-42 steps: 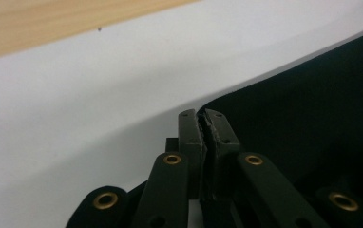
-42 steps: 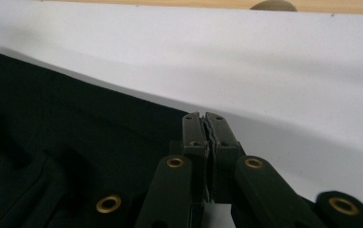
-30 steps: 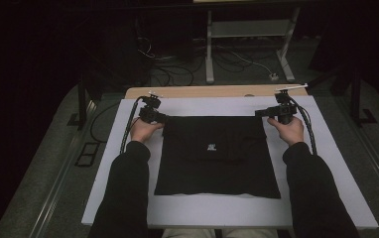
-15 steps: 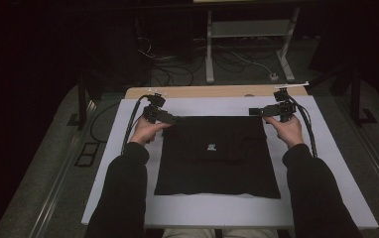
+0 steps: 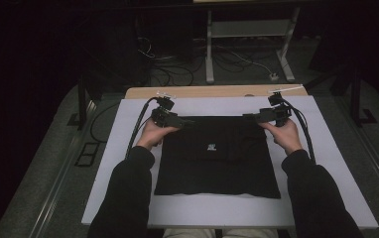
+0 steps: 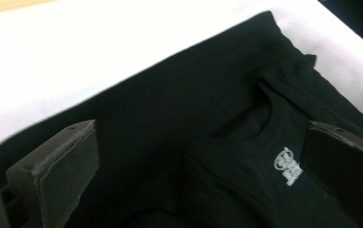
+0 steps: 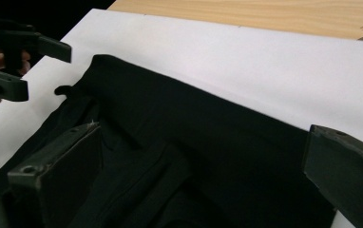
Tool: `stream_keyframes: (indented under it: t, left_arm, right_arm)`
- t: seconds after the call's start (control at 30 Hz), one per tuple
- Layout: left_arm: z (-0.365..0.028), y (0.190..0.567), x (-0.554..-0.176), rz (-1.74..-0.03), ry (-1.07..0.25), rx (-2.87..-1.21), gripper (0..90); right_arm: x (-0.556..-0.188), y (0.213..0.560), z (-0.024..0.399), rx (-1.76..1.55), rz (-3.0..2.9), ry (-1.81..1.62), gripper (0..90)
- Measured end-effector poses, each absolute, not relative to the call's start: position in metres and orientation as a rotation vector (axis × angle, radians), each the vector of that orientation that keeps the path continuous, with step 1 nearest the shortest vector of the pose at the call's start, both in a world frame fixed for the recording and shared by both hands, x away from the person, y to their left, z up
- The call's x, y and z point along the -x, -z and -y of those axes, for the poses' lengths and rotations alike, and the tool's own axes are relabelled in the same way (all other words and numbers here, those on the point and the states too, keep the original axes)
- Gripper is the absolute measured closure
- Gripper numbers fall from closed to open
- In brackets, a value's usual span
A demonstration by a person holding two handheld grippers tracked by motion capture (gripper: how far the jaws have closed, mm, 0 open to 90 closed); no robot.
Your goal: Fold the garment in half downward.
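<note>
Black cloth fills the middle of the high view: a folded shirt [image 5: 217,156] lies flat on a white sheet [image 5: 128,178] that covers the table, its far edge running straight across the frame between the two grippers.

At centre left of the high view, the left gripper [image 5: 185,120] hangs over the shirt's far left corner, its jaws pointing right toward the middle of the frame. The jaws have just been opening and now stand wide apart with nothing pinched between them. In the left gripper view, the shirt [image 6: 208,142] spreads from lower left to upper right below the spread jaws, with a neckline fold and a small white logo [image 6: 289,166] at right of centre, and the sheet [image 6: 99,52] bright in the upper left.

At centre right of the high view, the right gripper [image 5: 249,117] hangs over the far right corner, pointing left. Its jaws have likewise just been opening and are released, gripping nothing. The right gripper view shows the shirt [image 7: 194,147] below its jaws, the sheet [image 7: 246,66] behind it, a strip of wooden table [image 7: 265,12] along the top, and the left gripper [image 7: 42,66] at the left edge.
</note>
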State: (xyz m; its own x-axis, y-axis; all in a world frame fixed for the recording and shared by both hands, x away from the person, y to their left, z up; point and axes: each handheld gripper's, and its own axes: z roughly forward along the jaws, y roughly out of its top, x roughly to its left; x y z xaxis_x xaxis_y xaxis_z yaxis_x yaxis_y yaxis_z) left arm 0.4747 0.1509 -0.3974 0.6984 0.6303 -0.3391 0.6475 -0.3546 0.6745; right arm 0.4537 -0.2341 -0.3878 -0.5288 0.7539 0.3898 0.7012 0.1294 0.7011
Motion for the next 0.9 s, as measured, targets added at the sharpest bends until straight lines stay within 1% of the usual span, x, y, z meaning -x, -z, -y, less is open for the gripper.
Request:
stream_keyframes:
  t: [0.53,0.57,0.63,0.73,0.77,0.83,0.9]
  left_arm:
    - [-0.147,0.415,-0.478,-0.972,0.108,-2.055,0.0]
    - [-0.147,0.416,-0.477,-0.976,0.116,-2.051,0.0]
    - [-0.148,0.418,-0.477,-0.977,0.136,-2.048,4.1]
    - [-0.148,0.421,-0.477,-0.983,0.16,-2.044,8.8]
    - [-0.149,0.421,-0.476,-0.98,0.155,-2.047,11.9]
    - [-0.149,0.422,-0.475,-0.982,0.139,-2.057,15.1]
    - [-0.149,0.423,-0.474,-0.983,0.136,-2.064,19.7]
  right_arm:
    - [-0.45,0.407,0.231,-1.511,-2.371,-1.351,0.0]
    - [-0.45,0.407,0.23,-1.509,-2.378,-1.352,1.3]
    - [-0.45,0.409,0.229,-1.504,-2.388,-1.359,2.3]
    - [-0.451,0.411,0.225,-1.499,-2.404,-1.369,6.5]
    - [-0.451,0.411,0.225,-1.498,-2.406,-1.368,8.6]
    - [-0.452,0.414,0.223,-1.5,-2.416,-1.367,13.4]
    - [-0.452,0.415,0.221,-1.506,-2.423,-1.36,14.3]
